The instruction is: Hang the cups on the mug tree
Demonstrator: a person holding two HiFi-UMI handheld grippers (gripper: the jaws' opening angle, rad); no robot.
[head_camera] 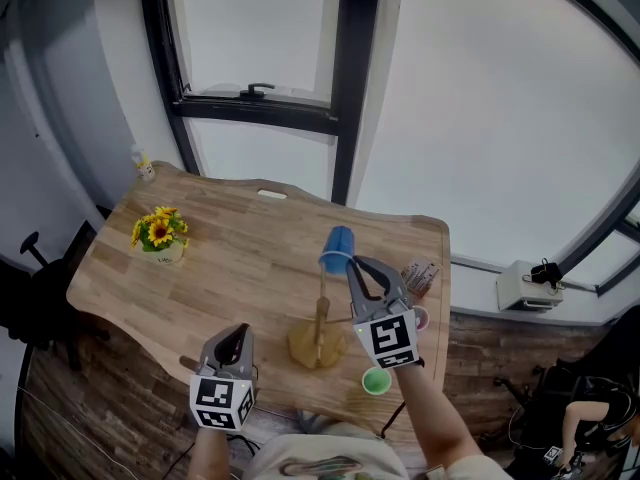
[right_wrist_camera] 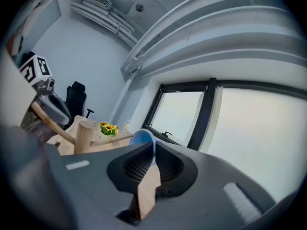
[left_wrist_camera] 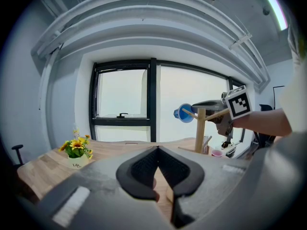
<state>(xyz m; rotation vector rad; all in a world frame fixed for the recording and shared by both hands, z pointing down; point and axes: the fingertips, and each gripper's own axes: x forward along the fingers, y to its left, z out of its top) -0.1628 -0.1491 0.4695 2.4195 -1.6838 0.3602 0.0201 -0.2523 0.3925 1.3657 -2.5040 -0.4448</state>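
The wooden mug tree (head_camera: 320, 330) stands near the table's front edge. My right gripper (head_camera: 352, 262) is shut on the blue cup (head_camera: 338, 249) and holds it level, just above and behind the tree's top. In the left gripper view the blue cup (left_wrist_camera: 184, 113) sits at the tip of an upper branch of the tree (left_wrist_camera: 200, 129). In the right gripper view the cup's (right_wrist_camera: 140, 138) thin edge is pinched between the pads, with the tree's post (right_wrist_camera: 83, 137) to the left. My left gripper (head_camera: 233, 340) hovers shut and empty at the table's front.
A green cup (head_camera: 377, 380) and a pink cup (head_camera: 421, 318) stand right of the tree near the table's right edge. A striped object (head_camera: 420, 274) lies behind them. A sunflower pot (head_camera: 160, 234) sits far left. Windows stand behind the table (head_camera: 250, 248).
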